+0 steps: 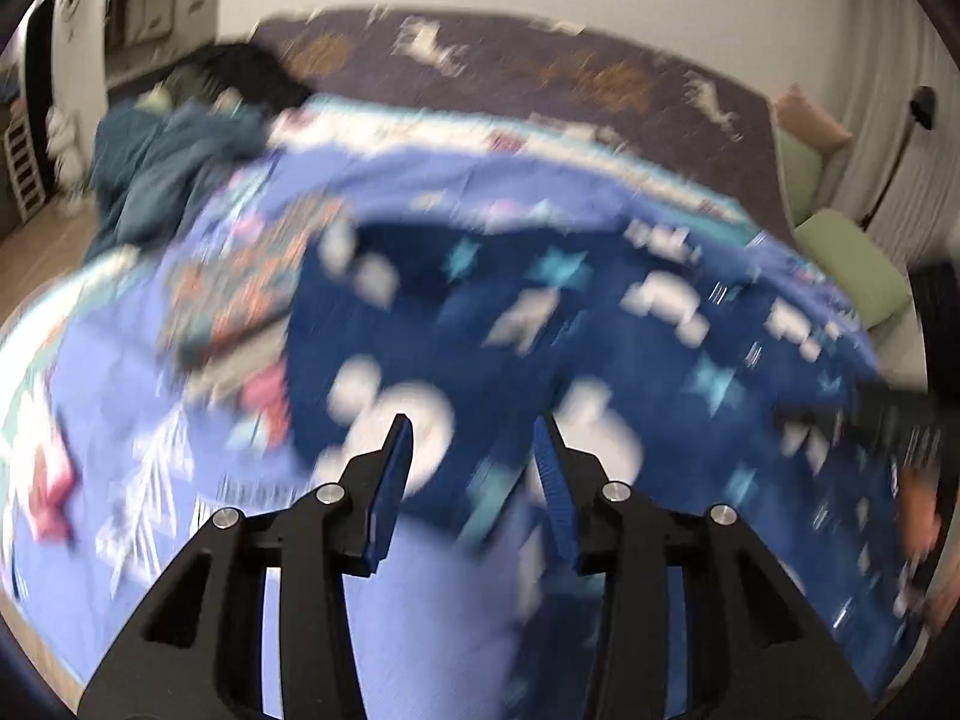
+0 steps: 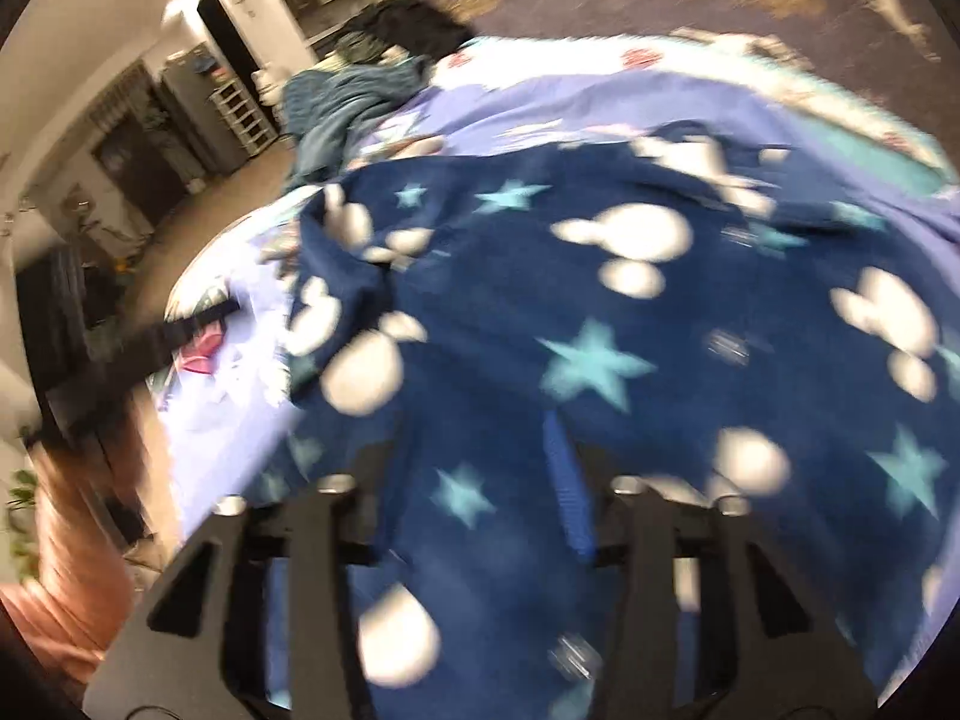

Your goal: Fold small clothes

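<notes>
- Navy fleece garment with white blobs and pale blue stars lies spread over a lilac patterned bedsheet on a bed; both views are blurred.
- Left claw hangs above the near edge of the garment, its blue-padded jaws parted, nothing between them and no cloth pinched.
- Right claw is over the middle of the same garment; its jaws stand apart, and the blur hides whether the pads touch the fleece, though no fold is visibly clamped.
- Beside the garment on its left, in the left wrist view, lies a smaller multicoloured printed cloth, just touching its edge.
- Teal clothing and a dark heap sit at the far corner of the bed, well apart from the garment.
- Brown patterned blanket covers the far side of the bed.
</notes>
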{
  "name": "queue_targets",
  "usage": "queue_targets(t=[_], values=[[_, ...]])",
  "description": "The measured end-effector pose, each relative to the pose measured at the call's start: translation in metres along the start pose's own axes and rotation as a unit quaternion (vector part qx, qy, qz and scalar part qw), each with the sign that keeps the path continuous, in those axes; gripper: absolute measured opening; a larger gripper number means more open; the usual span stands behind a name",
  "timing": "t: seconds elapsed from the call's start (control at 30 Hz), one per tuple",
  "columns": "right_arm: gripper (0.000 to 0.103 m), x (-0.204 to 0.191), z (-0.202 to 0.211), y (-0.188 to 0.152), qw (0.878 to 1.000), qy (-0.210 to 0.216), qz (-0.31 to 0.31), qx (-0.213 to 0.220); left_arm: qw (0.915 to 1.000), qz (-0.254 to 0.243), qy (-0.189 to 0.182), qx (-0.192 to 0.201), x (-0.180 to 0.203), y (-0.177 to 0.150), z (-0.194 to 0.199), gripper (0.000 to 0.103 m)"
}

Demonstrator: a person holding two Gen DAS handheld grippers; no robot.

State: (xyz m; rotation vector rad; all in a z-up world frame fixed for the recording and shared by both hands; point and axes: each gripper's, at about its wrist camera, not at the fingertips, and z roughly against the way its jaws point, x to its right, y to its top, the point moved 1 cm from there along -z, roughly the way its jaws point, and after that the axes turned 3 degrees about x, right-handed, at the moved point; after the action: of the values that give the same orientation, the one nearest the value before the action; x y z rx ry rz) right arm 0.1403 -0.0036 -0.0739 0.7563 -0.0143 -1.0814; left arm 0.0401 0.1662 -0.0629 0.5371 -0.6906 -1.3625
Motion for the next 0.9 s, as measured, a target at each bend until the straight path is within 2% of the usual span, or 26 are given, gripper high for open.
queue_targets(t=[0.03, 0.1, 0.17, 0.27, 0.37, 0.4, 0.43, 0.47, 0.5, 0.53, 0.6, 0.7, 0.8, 0.9], values=[[0.066, -0.01, -0.014, 0.011, 1.0, 0.01, 0.003, -0.006, 1.0, 0.0, 0.0, -0.008, -0.005, -0.011, -0.002, 0.048], [0.068, -0.03, -0.04, 0.028, 0.999, 0.02, 0.019, -0.023, 0.9998, -0.013, 0.008, -0.015, -0.004, -0.03, -0.007, 0.054], [0.073, -0.047, -0.063, 0.039, 0.998, 0.022, 0.035, -0.041, 0.9989, -0.043, 0.014, -0.015, 0.001, -0.04, -0.018, 0.056], [0.076, -0.067, -0.1, 0.051, 0.996, 0.008, 0.054, -0.07, 0.9964, -0.081, 0.026, -0.007, 0.009, -0.04, -0.032, 0.059], [0.076, -0.077, -0.129, 0.056, 0.994, -0.009, 0.06, -0.09, 0.9956, -0.087, 0.028, -0.022, 0.009, -0.039, -0.051, 0.059], [0.071, -0.077, -0.135, 0.056, 0.994, -0.015, 0.058, -0.092, 0.9955, -0.087, 0.024, -0.027, 0.009, -0.038, -0.056, 0.056], [0.041, -0.08, -0.142, 0.057, 0.993, -0.024, 0.063, -0.093, 0.9955, -0.088, 0.019, -0.03, 0.01, -0.038, -0.059, 0.03], [0.021, -0.081, -0.144, 0.057, 0.992, -0.042, 0.07, -0.093, 0.9956, -0.086, 0.008, -0.035, 0.01, -0.035, -0.06, 0.016], [0.018, -0.079, -0.144, 0.058, 0.992, -0.055, 0.073, -0.09, 0.996, -0.082, 0.007, -0.036, 0.009, -0.031, -0.059, 0.016], [0.011, -0.076, -0.137, 0.062, 0.994, -0.038, 0.056, -0.084, 0.9969, -0.075, 0.005, -0.024, 0.008, -0.023, -0.052, 0.014], [0.011, -0.073, -0.116, 0.075, 0.997, -0.018, 0.04, -0.058, 0.9974, -0.071, -0.007, 0.002, 0.01, -0.006, -0.037, 0.014], [0.011, -0.068, -0.076, 0.1, 0.999, -0.016, 0.044, -0.021, 0.9954, -0.072, -0.044, 0.046, 0.023, 0.03, -0.007, 0.014], [0.011, -0.059, -0.035, 0.12, 0.998, -0.024, 0.048, 0.013, 0.9876, -0.084, -0.096, 0.091, 0.051, 0.064, 0.022, 0.014], [0.011, -0.037, 0.018, 0.135, 0.996, -0.056, 0.051, 0.051, 0.9762, -0.112, -0.143, 0.12, 0.095, 0.09, 0.038, 0.014]])
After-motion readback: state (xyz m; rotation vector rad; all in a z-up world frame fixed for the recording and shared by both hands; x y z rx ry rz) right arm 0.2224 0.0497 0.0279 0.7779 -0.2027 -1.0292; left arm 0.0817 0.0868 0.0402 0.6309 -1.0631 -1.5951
